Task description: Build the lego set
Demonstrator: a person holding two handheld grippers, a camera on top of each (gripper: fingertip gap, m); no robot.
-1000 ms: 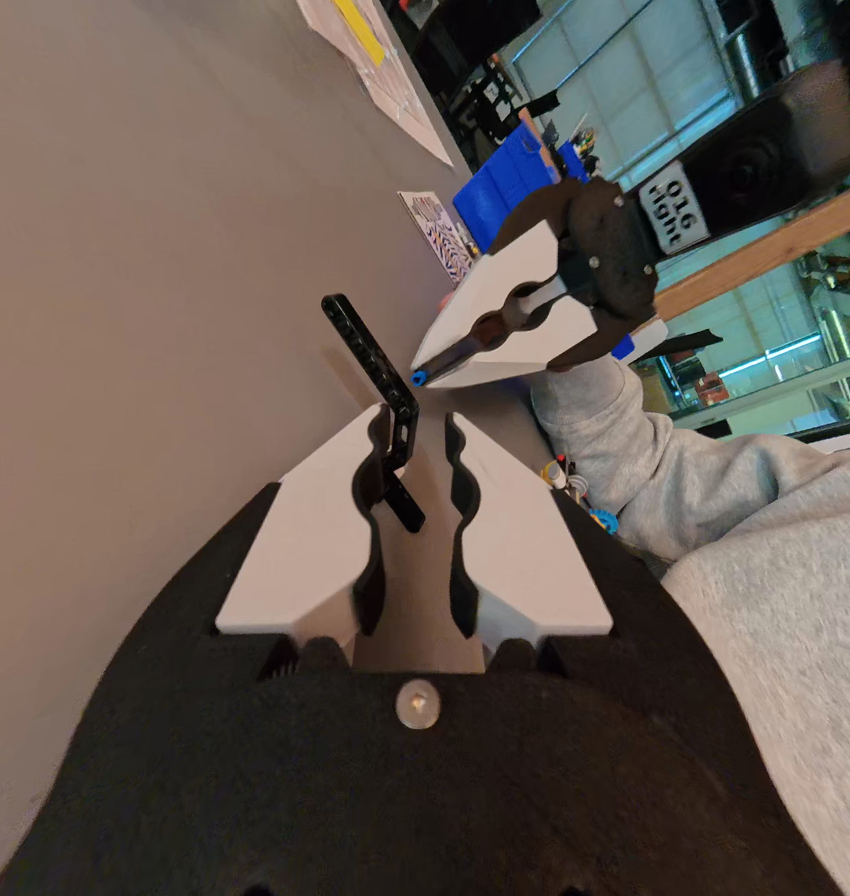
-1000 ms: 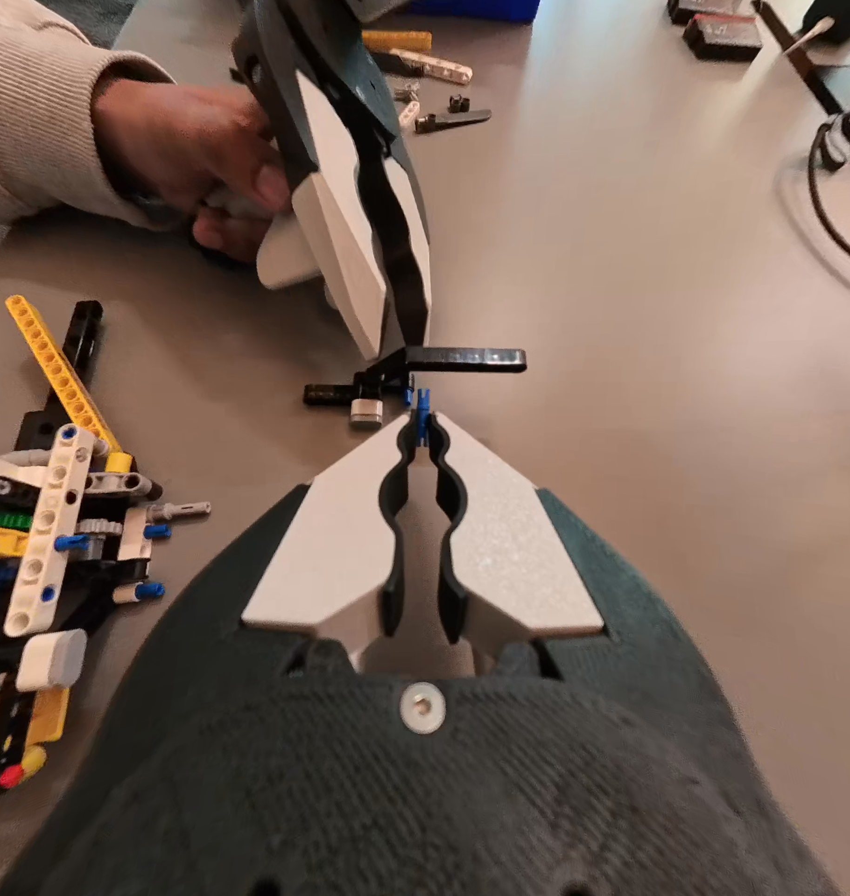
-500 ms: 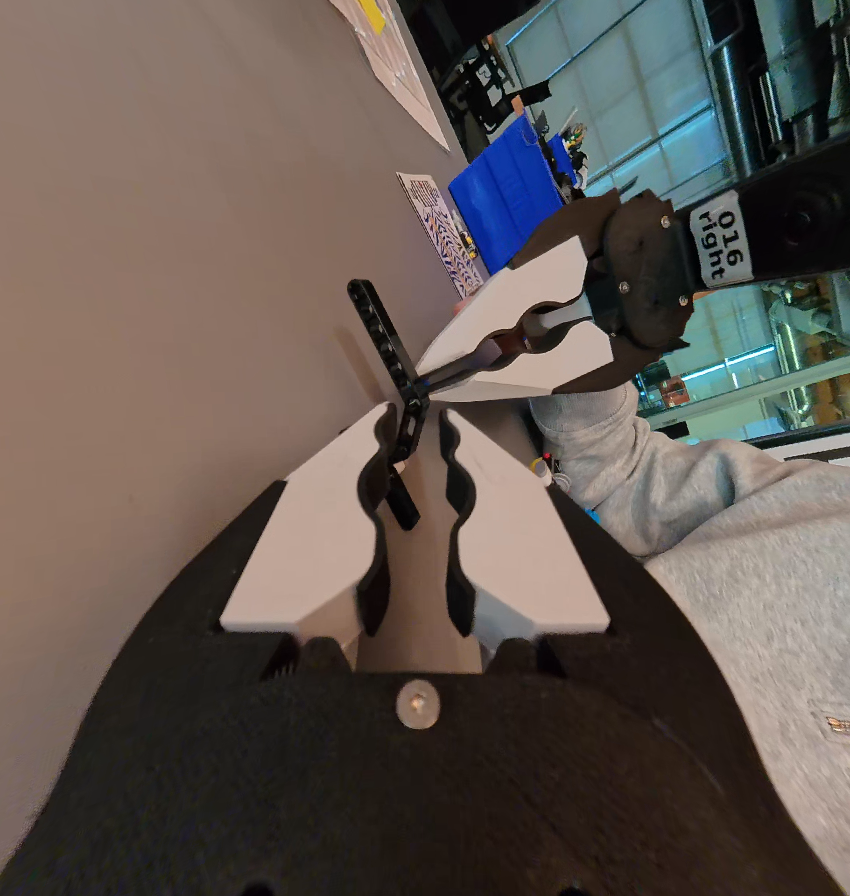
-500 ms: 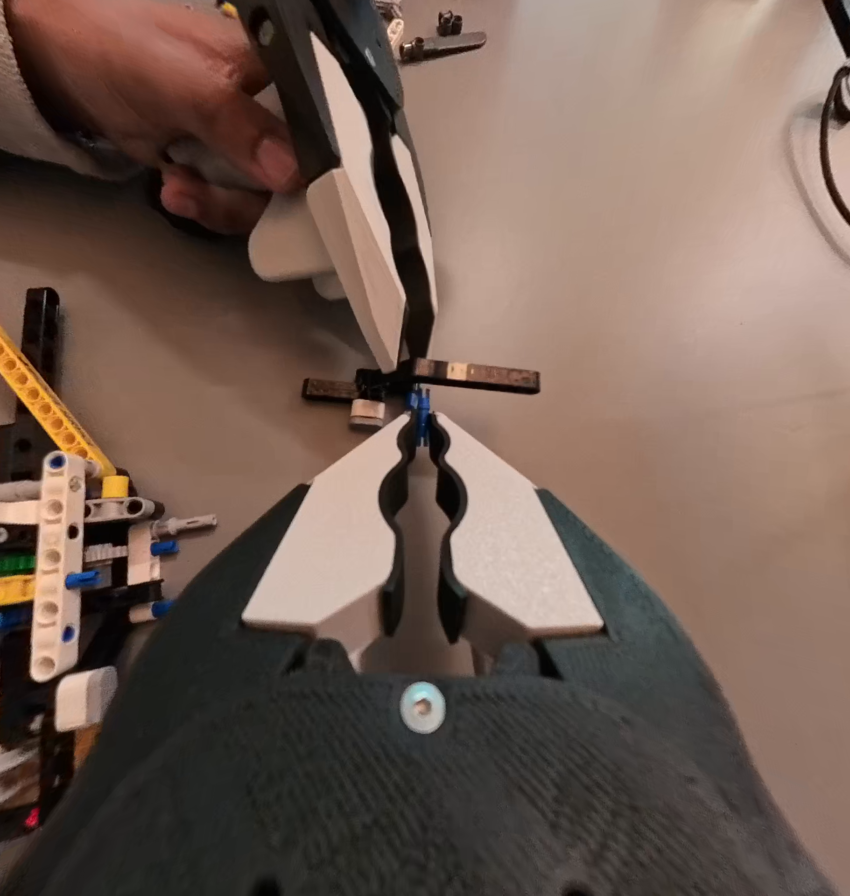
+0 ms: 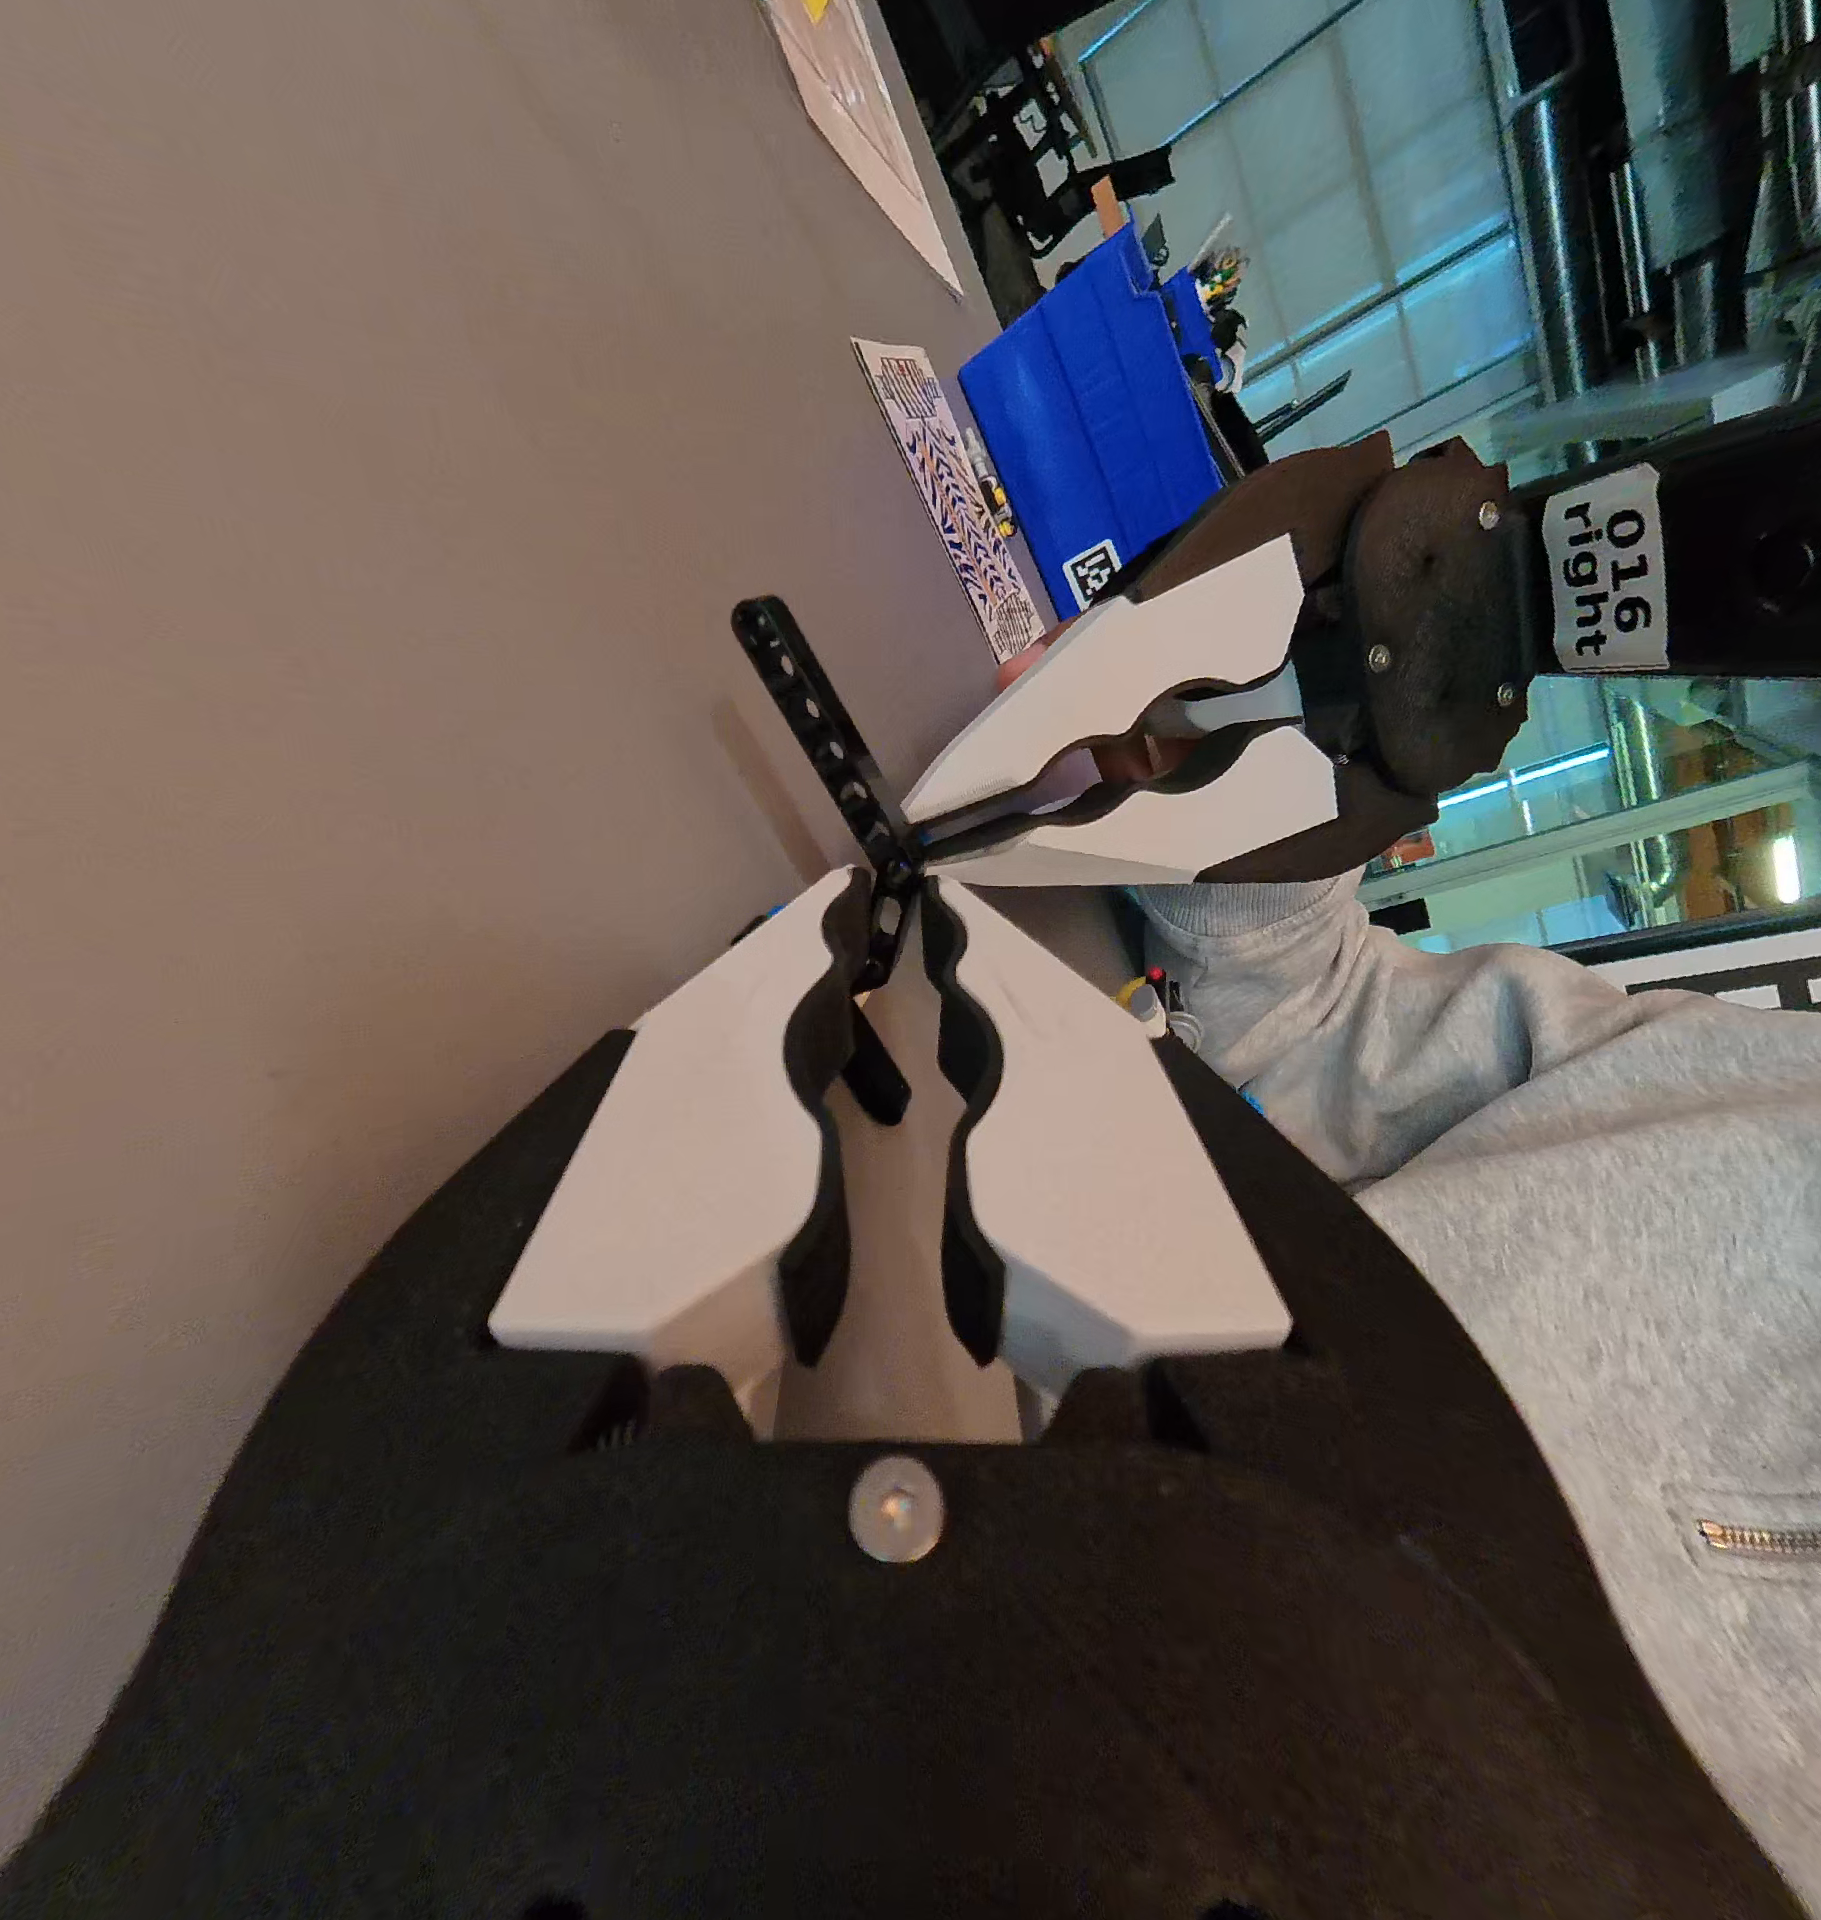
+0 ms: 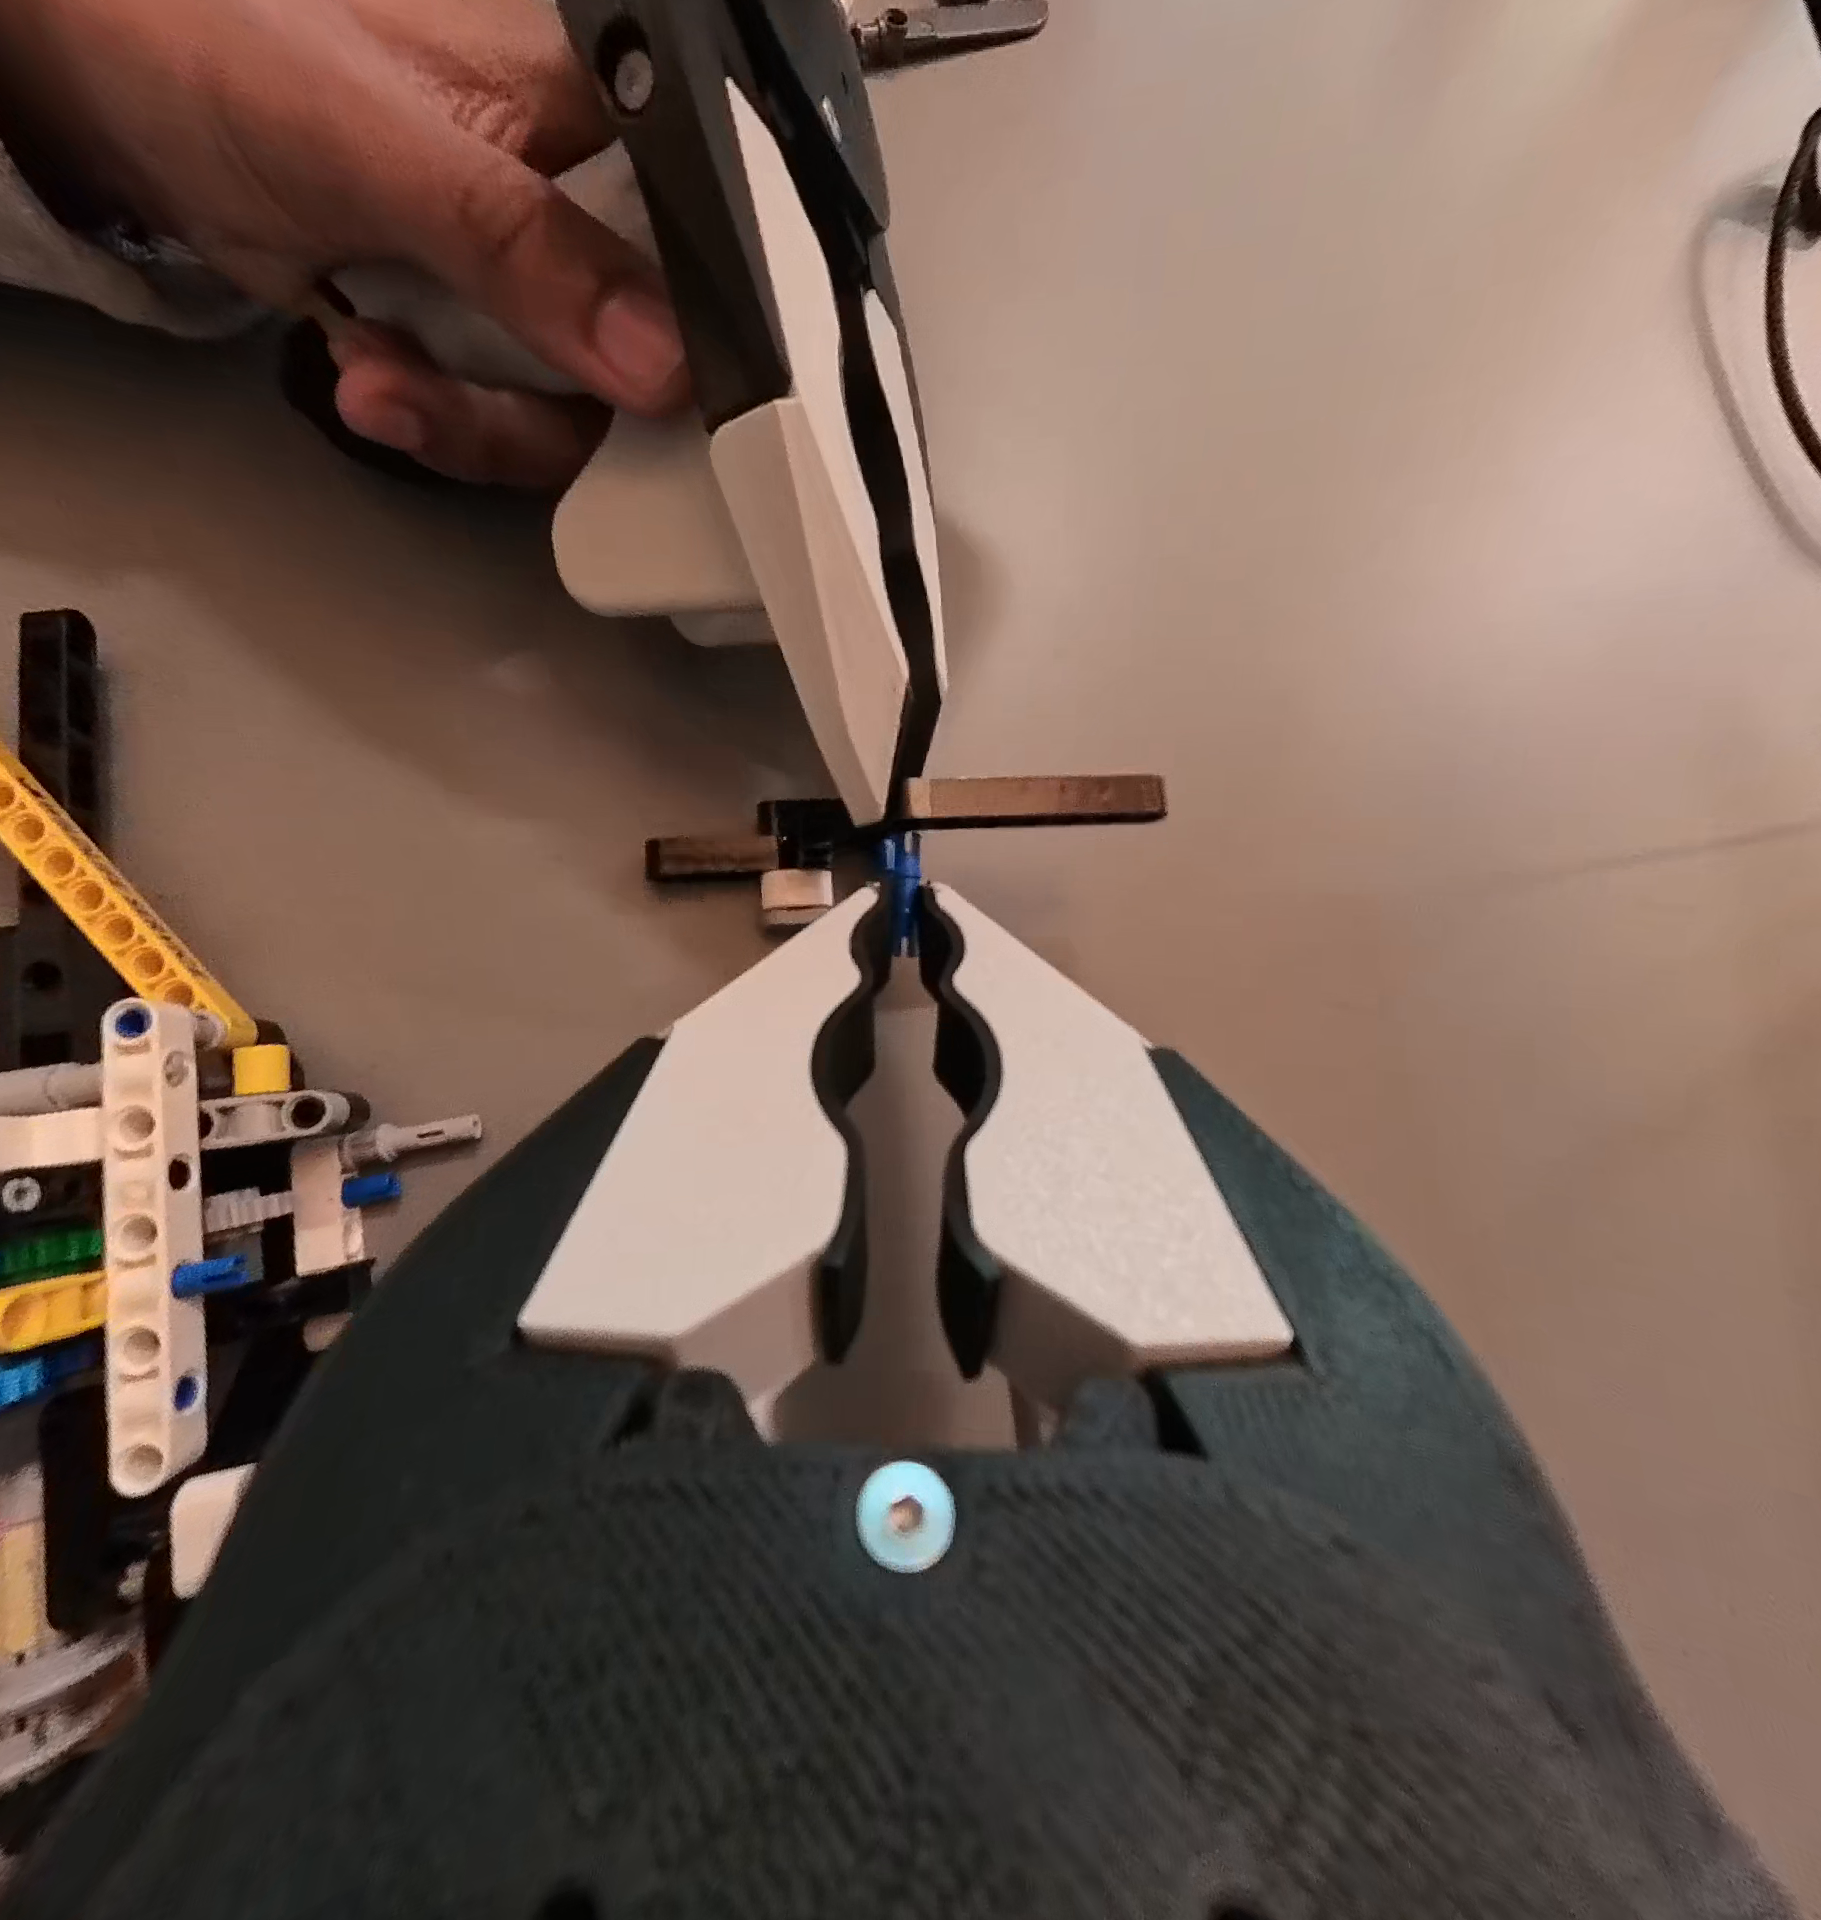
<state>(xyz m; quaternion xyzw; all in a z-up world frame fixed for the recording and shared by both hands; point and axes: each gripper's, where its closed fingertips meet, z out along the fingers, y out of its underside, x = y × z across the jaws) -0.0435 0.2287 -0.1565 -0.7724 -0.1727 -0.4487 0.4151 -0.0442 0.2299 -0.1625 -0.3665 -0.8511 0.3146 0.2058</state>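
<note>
My left gripper [image 5: 890,896] is shut on a long black holed beam [image 5: 812,727] and holds it above the grey table; a small white piece [image 6: 797,899] hangs on the beam's lower left part. In the right wrist view the beam [image 6: 1036,826] lies crosswise, pinched by the left gripper [image 6: 890,810] coming down from above. My right gripper [image 6: 898,920] is shut on a small blue pin [image 6: 898,894]. The pin's tip meets the beam right beside the left fingertips. The right gripper [image 5: 921,828] also shows in the left wrist view.
A partly built model [image 6: 137,1195] with a yellow beam [image 6: 54,862] stands at the left. A hand [image 6: 366,208] holds the left gripper. A black cable [image 6: 1810,312] lies at the right. A blue bin [image 5: 1082,457] and a patterned card [image 5: 953,499] stand farther off.
My right gripper has moved forward with the blue pin until it touches the beam. My left gripper's fingers have closed tighter on the beam.
</note>
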